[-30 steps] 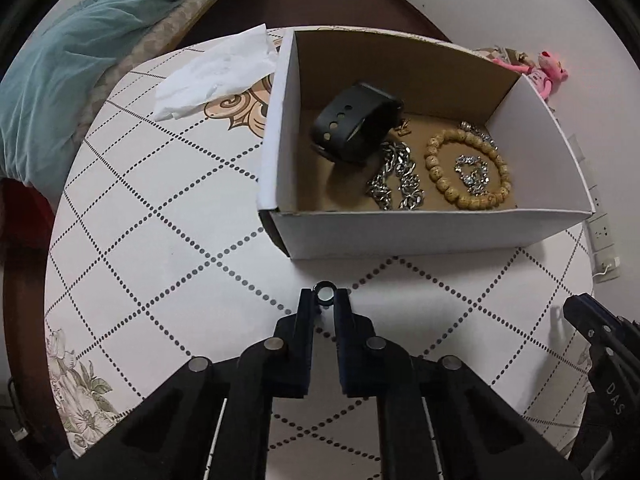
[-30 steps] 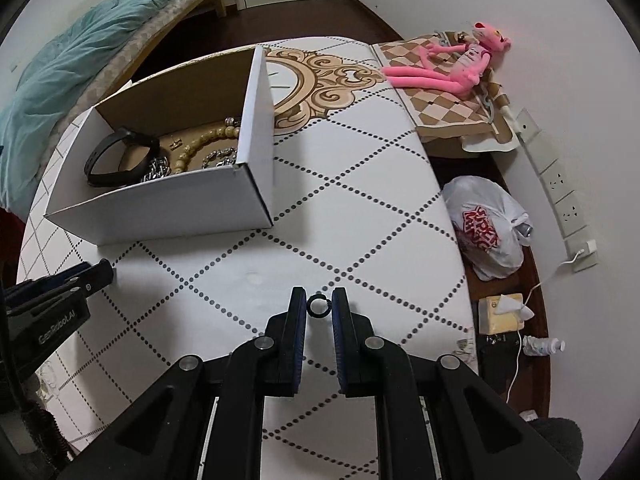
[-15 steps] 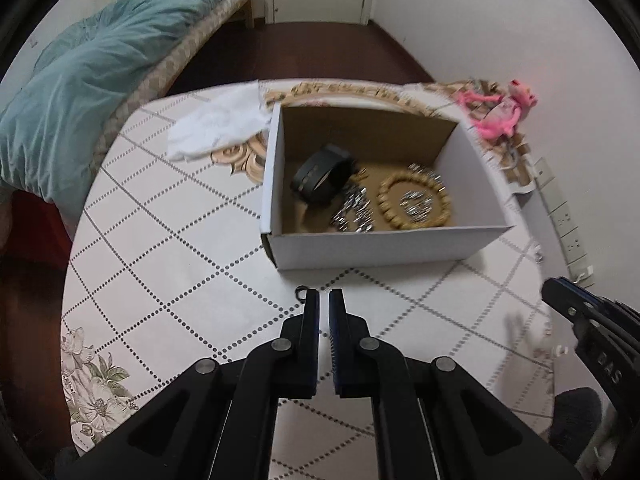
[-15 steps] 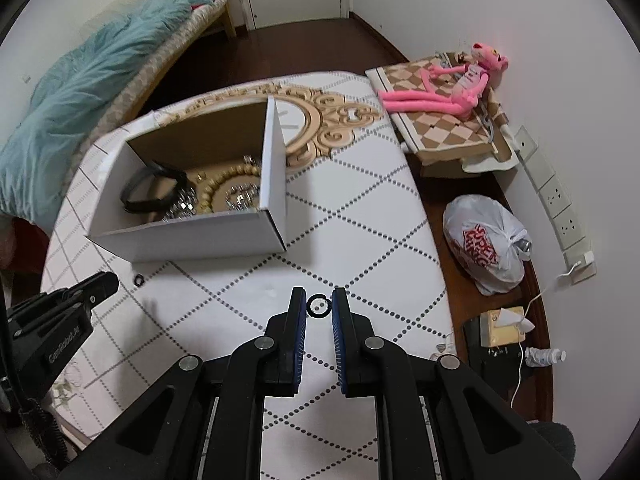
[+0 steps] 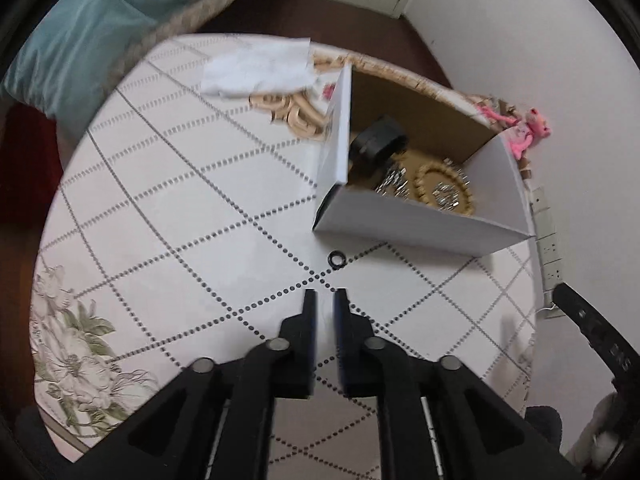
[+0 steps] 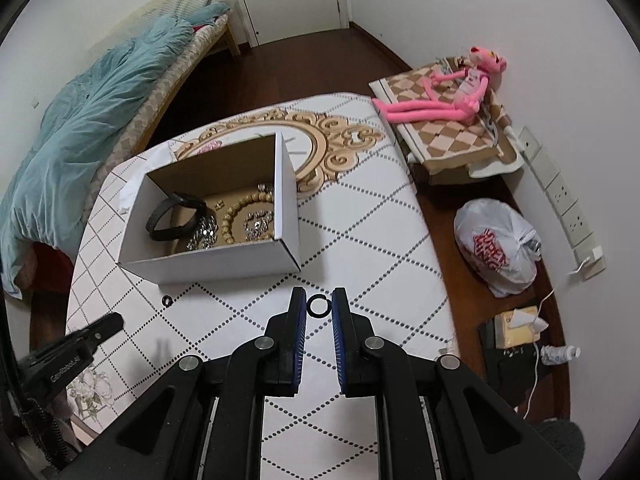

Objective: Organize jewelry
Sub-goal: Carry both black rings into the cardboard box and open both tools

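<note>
A white cardboard box (image 6: 224, 266) stands on the table and holds a black band (image 6: 172, 218), a silver chain (image 6: 204, 236) and a beaded bracelet (image 6: 240, 216); the box also shows in the left wrist view (image 5: 420, 220). My right gripper (image 6: 319, 306) is shut on a small black ring (image 6: 319, 306), held above the table in front of the box. A second black ring (image 5: 337, 259) lies on the table just ahead of my left gripper (image 5: 324, 300), whose jaws are nearly closed and empty. That ring also shows in the right wrist view (image 6: 166, 301).
A white tissue (image 5: 260, 66) lies on the table behind the box's left side. A bed with a teal blanket (image 6: 80, 128) is to the left. A pink plush toy (image 6: 448, 96), a plastic bag (image 6: 496, 248) and a power strip (image 6: 560, 200) sit to the right.
The left gripper dropped its black ring onto the table, lifted and swung left. The right gripper rose higher, still holding its ring.
</note>
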The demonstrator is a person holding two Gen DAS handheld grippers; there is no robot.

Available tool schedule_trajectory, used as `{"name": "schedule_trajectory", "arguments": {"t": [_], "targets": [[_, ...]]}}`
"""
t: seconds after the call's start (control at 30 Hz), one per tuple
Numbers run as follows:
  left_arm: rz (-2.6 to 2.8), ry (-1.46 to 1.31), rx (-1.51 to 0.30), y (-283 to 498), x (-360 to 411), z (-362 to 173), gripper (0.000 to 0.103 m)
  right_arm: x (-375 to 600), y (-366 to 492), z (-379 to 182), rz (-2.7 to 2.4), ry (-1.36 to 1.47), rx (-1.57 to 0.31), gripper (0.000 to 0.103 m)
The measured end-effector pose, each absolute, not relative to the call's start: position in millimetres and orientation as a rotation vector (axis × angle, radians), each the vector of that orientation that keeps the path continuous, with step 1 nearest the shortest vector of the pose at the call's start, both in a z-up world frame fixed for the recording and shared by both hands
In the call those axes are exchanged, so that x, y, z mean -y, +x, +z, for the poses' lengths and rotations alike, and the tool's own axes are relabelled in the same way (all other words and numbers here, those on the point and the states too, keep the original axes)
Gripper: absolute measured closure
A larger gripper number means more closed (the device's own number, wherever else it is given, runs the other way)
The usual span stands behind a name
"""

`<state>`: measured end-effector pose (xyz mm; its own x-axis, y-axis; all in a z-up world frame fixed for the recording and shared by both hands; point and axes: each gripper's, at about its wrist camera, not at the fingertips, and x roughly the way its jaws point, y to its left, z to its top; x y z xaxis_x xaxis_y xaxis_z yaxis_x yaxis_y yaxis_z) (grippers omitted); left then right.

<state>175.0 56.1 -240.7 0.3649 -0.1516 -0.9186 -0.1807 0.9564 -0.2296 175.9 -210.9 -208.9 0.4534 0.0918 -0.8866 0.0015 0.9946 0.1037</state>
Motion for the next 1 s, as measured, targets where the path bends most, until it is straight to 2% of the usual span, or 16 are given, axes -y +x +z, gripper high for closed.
{"name": "schedule_trajectory", "arguments": {"t": [0.03, 0.07, 0.3, 0.4, 0.43, 0.47, 0.5, 0.73, 1.0], "targets": [[0.024, -0.305, -1.201, 177, -55, -244, 0.064, 210, 176, -212, 0.056, 0.097, -1.106, 0.090], [0.025, -0.295, -1.193, 181, -53, -248, 0.047, 209, 176, -215, 0.055, 0.096, -1.109, 0.090], [0.092, -0.104, -1.192, 201, -29, -269, 0.046, 210, 179, -221, 0.034, 0.087, -1.115, 0.090], [0.090, -0.057, -1.167, 200, -22, -271, 0.049, 213, 181, -223, 0.025, 0.082, -1.119, 0.090], [0.080, -0.057, -1.154, 199, -21, -270, 0.064, 213, 182, -223, 0.023, 0.080, -1.120, 0.090], [0.073, -0.043, -1.140, 198, -18, -268, 0.086, 213, 182, -224, 0.021, 0.077, -1.123, 0.090], [0.058, -0.032, -1.141, 197, -14, -267, 0.093, 214, 181, -225, 0.021, 0.076, -1.124, 0.090], [0.010, -0.060, -1.136, 185, -10, -255, 0.093, 212, 181, -220, 0.033, 0.078, -1.112, 0.090], [-0.109, -0.199, -1.051, 195, -17, -176, 0.093, 206, 196, -188, 0.121, 0.125, -1.082, 0.090]]}}
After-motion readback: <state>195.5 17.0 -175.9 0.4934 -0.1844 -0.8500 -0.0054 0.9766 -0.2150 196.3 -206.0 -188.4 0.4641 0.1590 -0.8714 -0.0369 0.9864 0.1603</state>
